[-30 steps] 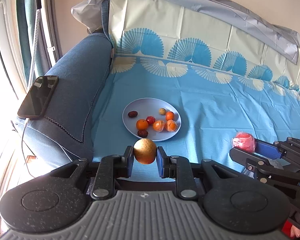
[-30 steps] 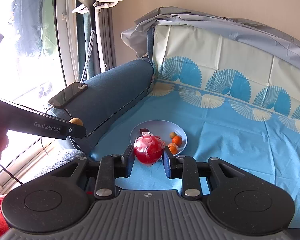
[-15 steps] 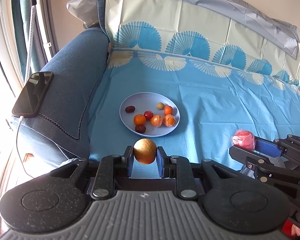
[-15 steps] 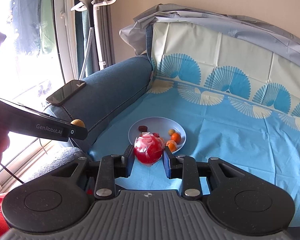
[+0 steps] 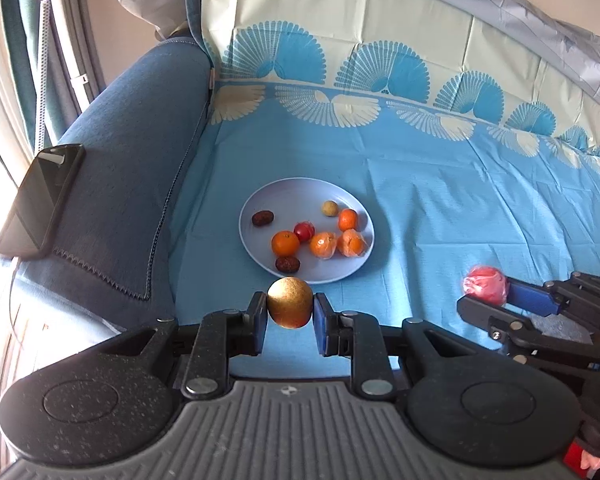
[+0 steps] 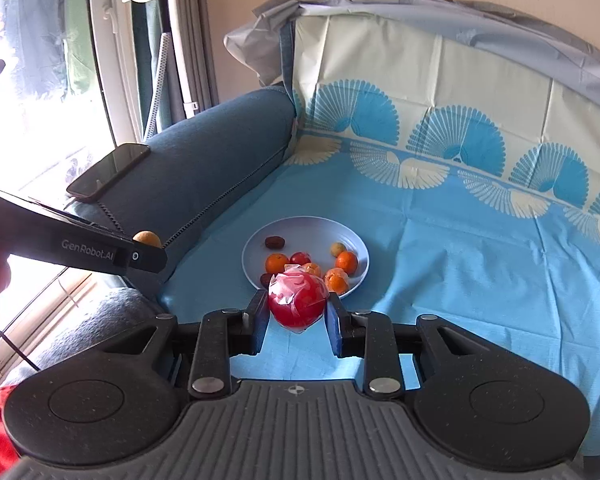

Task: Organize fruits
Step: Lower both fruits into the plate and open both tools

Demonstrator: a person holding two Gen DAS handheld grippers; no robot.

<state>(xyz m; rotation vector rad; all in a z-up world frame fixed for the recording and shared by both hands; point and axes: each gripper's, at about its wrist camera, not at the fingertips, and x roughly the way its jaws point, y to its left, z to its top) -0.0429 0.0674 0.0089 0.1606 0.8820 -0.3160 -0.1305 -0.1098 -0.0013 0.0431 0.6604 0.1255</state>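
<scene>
**Both claws loaded, plate ahead**

I see a blue sofa (image 5: pixel 132 168) draped in a light blue cloth (image 5: pixel 440 208) printed with fan shapes; it fills most of both views. A dark phone (image 5: pixel 40 200) lies on the sofa's armrest at about nine o'clock in my left view.

On the cloth sits a pale blue plate (image 5: pixel 292 196), at twelve o'clock from both claws. It carries several small oranges, two of them wrapped in clear film, a small red fruit, a yellowish one and two dark, wrinkled ones.

My right claw (image 6: pixel 297 309) is clamped on a red fruit in plastic wrap (image 6: pixel 297 300), which hides part of the plate's near edge in that view. In the left view it sits at three o'clock.

My left claw (image 5: pixel 290 310) grips a golden-brown round fruit (image 5: pixel 290 307), seen just below the plate's near rim.
</scene>
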